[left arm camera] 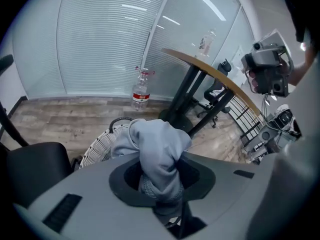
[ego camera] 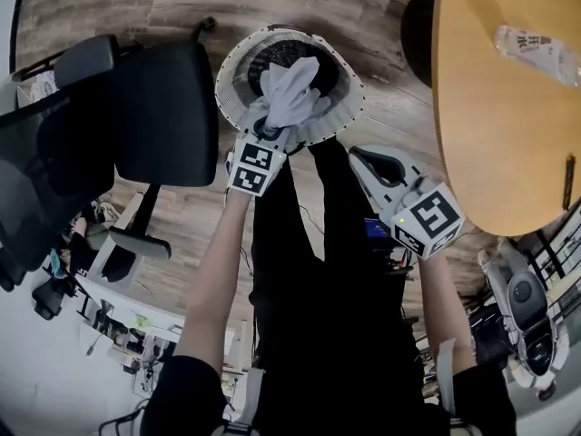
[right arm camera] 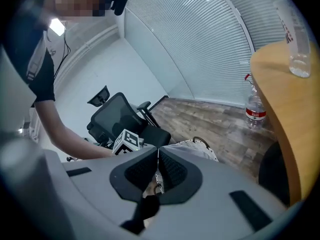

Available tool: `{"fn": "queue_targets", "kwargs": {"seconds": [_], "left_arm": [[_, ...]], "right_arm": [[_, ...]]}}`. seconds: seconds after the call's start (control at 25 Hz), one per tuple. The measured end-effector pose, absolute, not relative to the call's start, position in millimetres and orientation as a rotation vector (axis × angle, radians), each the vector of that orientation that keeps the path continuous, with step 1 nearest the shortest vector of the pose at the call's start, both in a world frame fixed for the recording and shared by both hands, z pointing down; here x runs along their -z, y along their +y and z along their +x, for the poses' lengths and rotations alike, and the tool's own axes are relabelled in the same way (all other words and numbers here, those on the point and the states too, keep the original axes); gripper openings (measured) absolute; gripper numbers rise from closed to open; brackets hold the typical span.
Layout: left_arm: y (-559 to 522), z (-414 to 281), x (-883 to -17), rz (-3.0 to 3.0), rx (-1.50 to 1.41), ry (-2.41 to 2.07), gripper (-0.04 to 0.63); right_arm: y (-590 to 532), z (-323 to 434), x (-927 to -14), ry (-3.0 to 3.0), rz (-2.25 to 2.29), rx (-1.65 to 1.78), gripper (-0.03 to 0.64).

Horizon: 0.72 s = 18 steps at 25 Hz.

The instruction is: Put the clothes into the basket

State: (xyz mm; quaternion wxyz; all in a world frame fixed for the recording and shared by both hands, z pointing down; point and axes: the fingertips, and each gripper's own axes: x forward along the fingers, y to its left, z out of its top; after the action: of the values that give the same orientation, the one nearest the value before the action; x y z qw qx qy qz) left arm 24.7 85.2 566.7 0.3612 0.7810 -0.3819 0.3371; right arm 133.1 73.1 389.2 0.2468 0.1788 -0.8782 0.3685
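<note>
One wood-plank floor (ego camera: 182, 7), white basket (ego camera: 231, 69) between black chair (ego camera: 159, 107) and table (ego camera: 490, 107).

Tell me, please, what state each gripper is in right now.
Left gripper: closed on the grey garment, over the white basket.
Right gripper: closed, empty.

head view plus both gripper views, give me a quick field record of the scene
basket: white, round, on the wood floor
garment: light grey, bunched, over the basket's opening
left hand-held gripper: shut on garment
right hand-held gripper: shut, empty, lower right of the basket in the head view
chair: black, left of basket
table: wood, clear bottle standing on it
</note>
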Motion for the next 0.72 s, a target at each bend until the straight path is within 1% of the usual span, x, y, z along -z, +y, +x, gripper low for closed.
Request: {"fn": "queue_targets", "kwargs": {"seconds": [0.56, 0.72], "left_arm": [[52, 31, -757, 1.935, -1.001, -0.997, 0.104], [48, 26, -800, 1.898, -1.04, -1.014, 0.063]], "right_arm": [[62, 132, -486, -2.354, 0.5, -1.084, 0.017], [64, 135, -510, -2.332, 0.526, -1.123, 0.017]]}}
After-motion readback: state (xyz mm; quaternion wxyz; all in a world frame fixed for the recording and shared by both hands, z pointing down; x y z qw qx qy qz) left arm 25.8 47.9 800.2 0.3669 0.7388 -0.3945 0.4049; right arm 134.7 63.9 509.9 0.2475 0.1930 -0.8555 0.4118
